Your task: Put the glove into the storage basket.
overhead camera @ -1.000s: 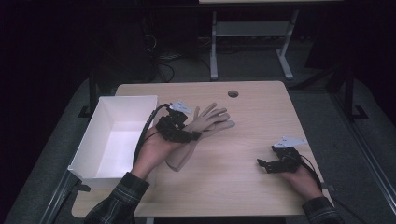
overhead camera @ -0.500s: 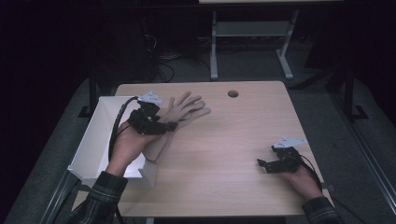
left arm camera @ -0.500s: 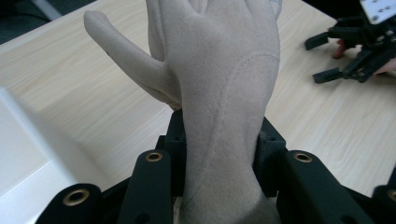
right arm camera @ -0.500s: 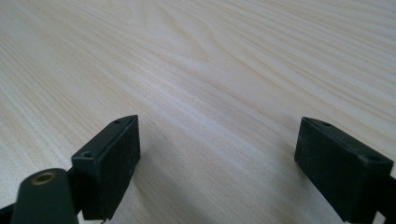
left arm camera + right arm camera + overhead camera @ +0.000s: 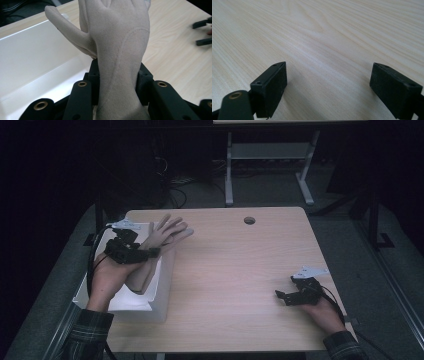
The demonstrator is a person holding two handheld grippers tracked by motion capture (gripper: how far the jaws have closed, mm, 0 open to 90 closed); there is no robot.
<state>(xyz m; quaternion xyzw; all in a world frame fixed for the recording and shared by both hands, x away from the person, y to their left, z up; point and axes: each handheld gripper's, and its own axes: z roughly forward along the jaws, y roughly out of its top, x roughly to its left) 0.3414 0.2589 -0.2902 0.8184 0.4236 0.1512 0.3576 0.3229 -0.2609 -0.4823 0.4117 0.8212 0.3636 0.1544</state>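
A beige glove (image 5: pixel 161 240) hangs in the air over the right wall of the white bin (image 5: pixel 160 287), its fingers pointing toward the table's middle. My left gripper (image 5: pixel 150 252) is shut on the glove's wrist part, and in the left gripper view the glove (image 5: pixel 117 50) rises between the black jaws with its thumb out over the bin (image 5: pixel 32 60). My right gripper (image 5: pixel 281 296) rests low on the wooden table (image 5: pixel 235 270) at the right, open, with bare tabletop between its fingers (image 5: pixel 272 87).
The bin stands at the table's left edge and looks bare inside. A round cable hole (image 5: pixel 249 220) sits near the table's far edge. Desk legs (image 5: pixel 229 170) and cables lie on the dark floor beyond.
My left gripper has carried the glove leftward from the table's middle to above the bin's right wall. The right gripper has stayed put.
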